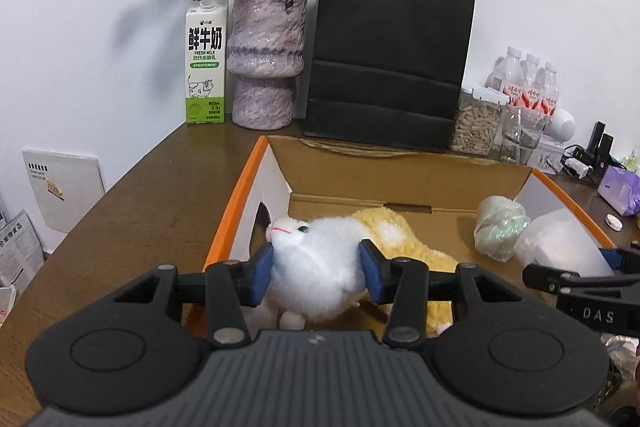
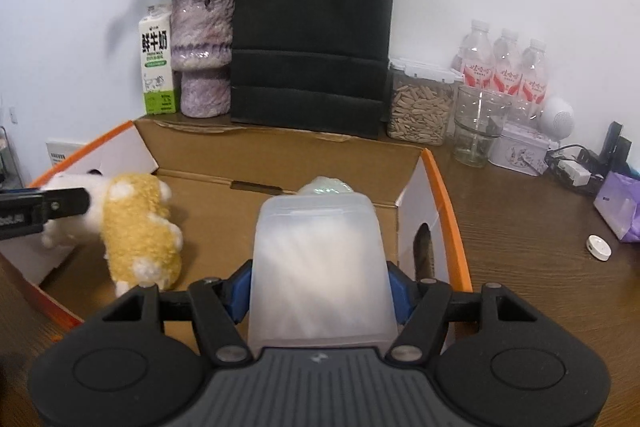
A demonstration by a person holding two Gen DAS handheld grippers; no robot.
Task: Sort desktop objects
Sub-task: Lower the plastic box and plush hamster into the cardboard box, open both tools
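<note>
An open cardboard box (image 1: 400,183) with orange edges sits on the brown desk; it also shows in the right wrist view (image 2: 280,155). My left gripper (image 1: 316,269) is shut on the white head of a yellow-and-white plush toy (image 1: 320,259) inside the box's left side; the toy also shows in the right wrist view (image 2: 140,227). My right gripper (image 2: 320,291) is shut on a translucent white plastic container (image 2: 320,259) held over the box's right side; it also shows in the left wrist view (image 1: 560,247). A shimmery white bundle (image 1: 500,227) lies in the box behind the container.
Along the wall stand a milk carton (image 1: 206,63), a purple vase (image 1: 266,59) with dried roses, a black paper bag (image 1: 388,51), a jar of seeds (image 2: 420,107), a glass (image 2: 478,125) and water bottles (image 2: 504,67). A purple pack (image 2: 618,203) and a small white disc (image 2: 599,247) lie at right.
</note>
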